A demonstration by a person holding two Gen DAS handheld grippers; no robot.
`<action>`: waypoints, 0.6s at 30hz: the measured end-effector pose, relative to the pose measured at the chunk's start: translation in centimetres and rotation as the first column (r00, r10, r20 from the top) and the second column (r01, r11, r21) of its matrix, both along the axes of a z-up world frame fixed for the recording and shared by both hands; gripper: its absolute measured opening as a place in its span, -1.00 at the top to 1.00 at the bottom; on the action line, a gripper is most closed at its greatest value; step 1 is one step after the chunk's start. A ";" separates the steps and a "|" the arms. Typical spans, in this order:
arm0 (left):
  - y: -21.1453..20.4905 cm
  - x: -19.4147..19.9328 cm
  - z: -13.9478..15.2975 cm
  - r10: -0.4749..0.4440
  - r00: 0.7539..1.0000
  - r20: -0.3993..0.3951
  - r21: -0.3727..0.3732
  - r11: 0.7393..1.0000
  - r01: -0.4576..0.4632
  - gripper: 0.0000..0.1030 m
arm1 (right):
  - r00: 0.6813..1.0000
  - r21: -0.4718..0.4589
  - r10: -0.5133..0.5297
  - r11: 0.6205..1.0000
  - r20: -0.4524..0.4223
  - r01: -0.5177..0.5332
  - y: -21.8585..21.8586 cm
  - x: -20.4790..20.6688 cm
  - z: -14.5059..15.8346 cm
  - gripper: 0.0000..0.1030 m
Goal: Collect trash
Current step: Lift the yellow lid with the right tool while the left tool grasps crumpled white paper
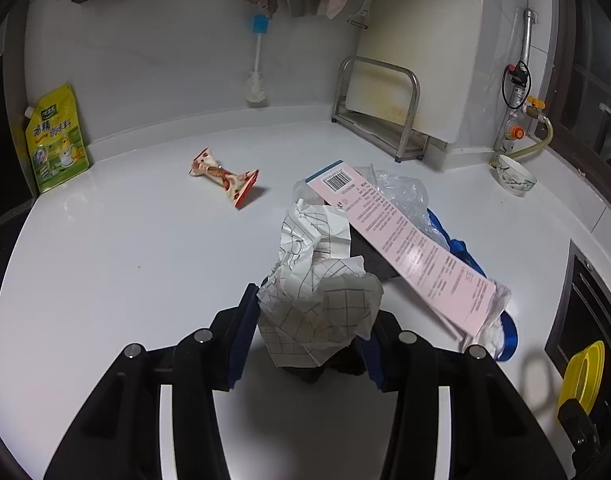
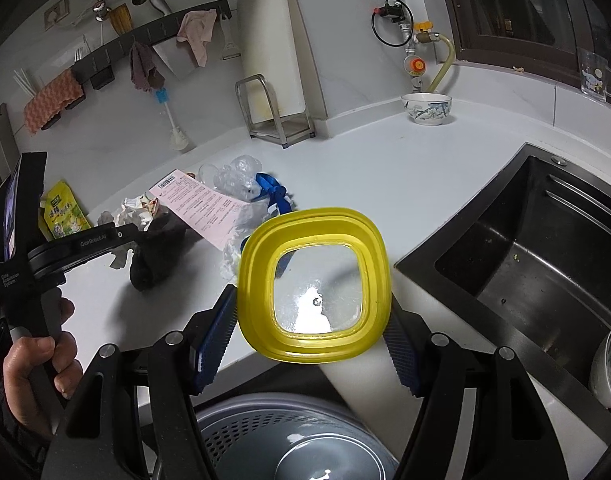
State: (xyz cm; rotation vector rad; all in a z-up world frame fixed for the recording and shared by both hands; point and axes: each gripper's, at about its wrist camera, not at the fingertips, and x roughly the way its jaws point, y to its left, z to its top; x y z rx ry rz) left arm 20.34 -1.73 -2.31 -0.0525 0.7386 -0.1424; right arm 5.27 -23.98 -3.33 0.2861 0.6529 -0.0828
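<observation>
Evidently we pinch the crumpled grid paper [image 1: 317,300] in our left gripper [image 1: 305,344] above the counter [image 1: 125,260] to carry it off; our right gripper [image 2: 311,340] clamps the yellow lid [image 2: 313,284] over the grey bin [image 2: 301,440], keeping it open.

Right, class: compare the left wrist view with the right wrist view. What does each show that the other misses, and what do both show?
Only the left wrist view: the red snack wrapper on the counter, and the left gripper shut on crumpled checked paper.
Only the right: the sink, a grey strainer and a hand.
Both: the pink slip, bowl and yellow lid.
</observation>
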 end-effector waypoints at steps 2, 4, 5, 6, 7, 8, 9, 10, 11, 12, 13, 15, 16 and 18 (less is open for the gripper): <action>0.4 -0.6 -0.3 0.005 1.000 -0.007 0.002 1.000 -0.005 0.10 | 1.000 -0.001 0.005 1.000 -0.004 -0.005 0.2 -0.3 0.0 -0.30; 0.8 -0.9 -0.6 0.012 1.000 -0.015 0.002 1.000 -0.012 0.10 | 1.000 -0.006 0.009 1.000 -0.005 -0.009 0.4 -0.6 0.0 -0.30; 1.0 -1.0 -0.7 0.016 1.000 -0.019 0.000 1.000 -0.016 0.08 | 1.000 -0.009 0.010 1.000 -0.004 -0.010 0.4 -0.7 0.1 -0.30; 1.2 -1.1 -0.8 0.019 1.000 -0.022 -0.005 1.000 -0.019 0.07 | 1.000 -0.011 0.010 1.000 -0.004 -0.010 0.5 -0.8 0.1 -0.30; 1.5 -1.2 -0.9 0.022 0.999 -0.025 -0.012 1.000 -0.023 0.04 | 1.000 -0.012 0.010 1.000 -0.004 -0.010 0.5 -0.9 0.1 -0.30; 1.8 -1.4 -0.9 0.025 0.999 -0.025 -0.021 0.999 -0.026 0.02 | 1.000 -0.012 0.008 1.000 -0.004 -0.008 0.4 -1.0 0.2 -0.30; 2.0 -1.5 -0.9 0.028 0.999 -0.024 -0.028 0.999 -0.028 0.02 | 1.000 -0.011 0.006 1.000 -0.004 -0.006 0.4 -1.0 0.2 -0.30; 2.1 -1.6 -0.9 0.031 0.999 -0.025 -0.029 0.999 -0.032 0.02 | 1.000 -0.010 0.005 1.000 -0.004 -0.005 0.4 -1.1 0.2 -0.30; 2.3 -1.6 -0.8 0.034 0.999 -0.024 -0.029 0.999 -0.035 0.02 | 1.000 -0.008 0.005 1.000 -0.004 -0.005 0.3 -1.1 0.2 -0.30; 2.4 -1.7 -0.8 0.036 0.999 -0.024 -0.033 0.999 -0.036 0.02 | 1.000 -0.007 0.005 1.000 -0.004 -0.005 0.3 -1.2 0.2 -0.30; 2.6 -1.8 -0.7 0.036 0.999 -0.025 -0.039 0.999 -0.037 0.02 | 1.000 -0.007 0.007 1.000 -0.003 -0.007 0.3 -1.2 0.2 -0.30; 2.9 -1.9 -0.6 0.042 0.999 -0.023 -0.052 0.998 -0.043 0.00 | 1.000 -0.009 0.009 1.000 0.000 -0.009 0.5 -1.2 0.4 -0.30; 3.0 -2.0 -0.4 0.044 0.999 -0.020 -0.058 0.997 -0.045 0.00 | 1.000 -0.009 0.010 1.000 0.001 -0.010 0.5 -1.2 0.4 -0.30; 3.1 -2.1 -0.2 0.044 0.999 -0.009 -0.061 0.997 -0.045 0.00 | 1.000 -0.009 0.012 1.000 0.004 -0.012 0.5 -1.2 0.5 -0.30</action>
